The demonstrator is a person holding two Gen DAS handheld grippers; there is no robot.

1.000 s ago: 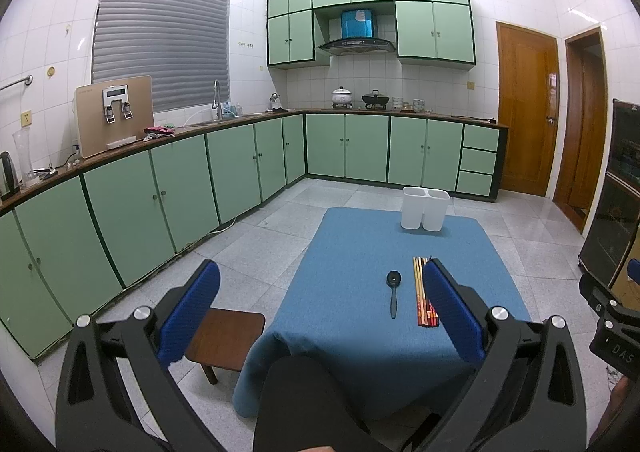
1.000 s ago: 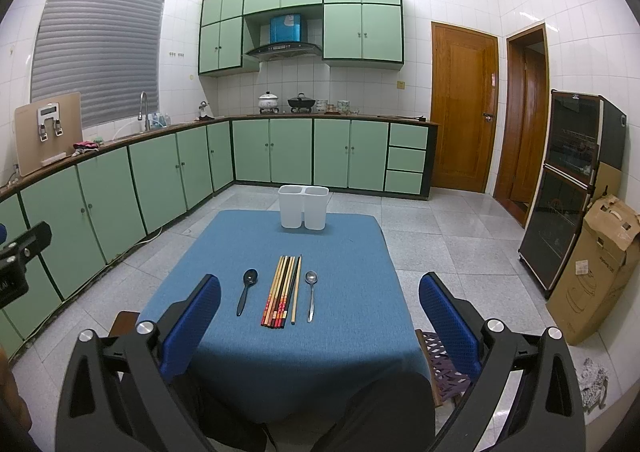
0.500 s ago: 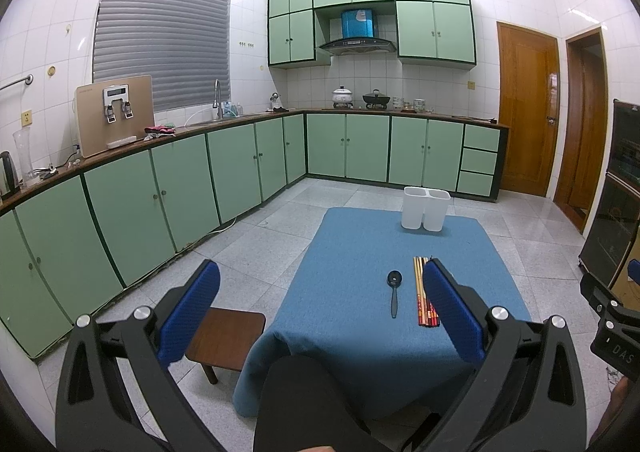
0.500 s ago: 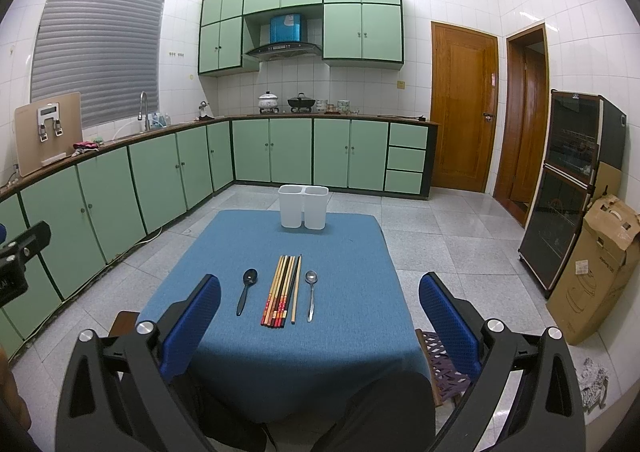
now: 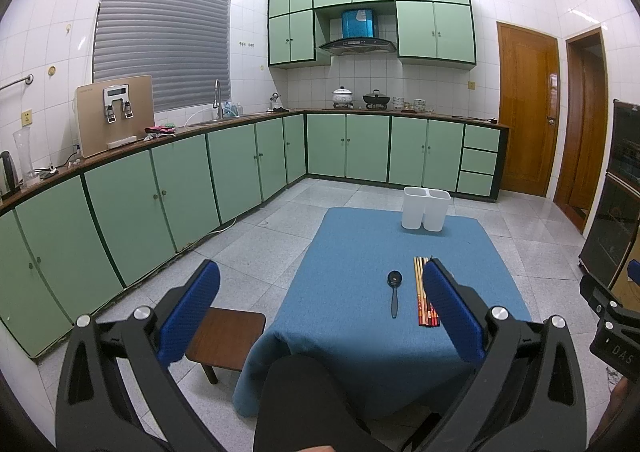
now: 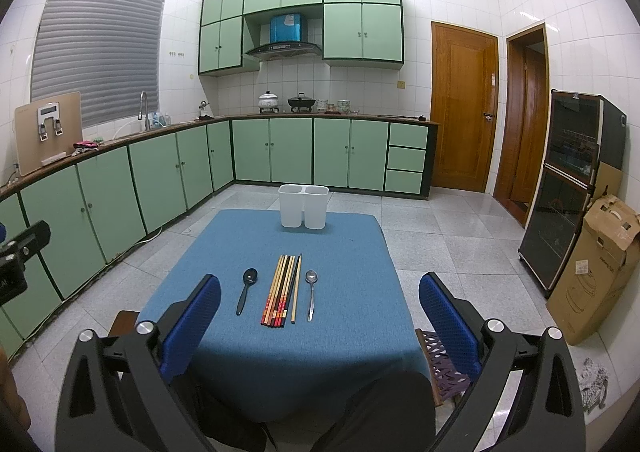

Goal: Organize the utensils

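Note:
A low table under a blue cloth [image 6: 344,252] carries a black spoon [image 6: 246,294], a bundle of several chopsticks [image 6: 282,290] and a steel spoon [image 6: 311,292], laid side by side. At the far edge stands a white two-compartment holder [image 6: 303,206], seemingly with nothing in it. My right gripper [image 6: 320,316] hovers open before the table's near edge, nothing between its blue pads. My left gripper [image 5: 318,306] is open too, held left of the table; its right finger hides part of the chopsticks [image 5: 421,292]. The black spoon [image 5: 394,290] and holder [image 5: 426,208] show there.
A small brown stool [image 5: 224,340] stands at the table's left side, another stool with a purple seat [image 6: 438,352] at its right. Green cabinets [image 6: 160,176] line the left and back walls. A dark cabinet [image 6: 568,180] and cardboard box [image 6: 596,268] stand right. A person's knees are below.

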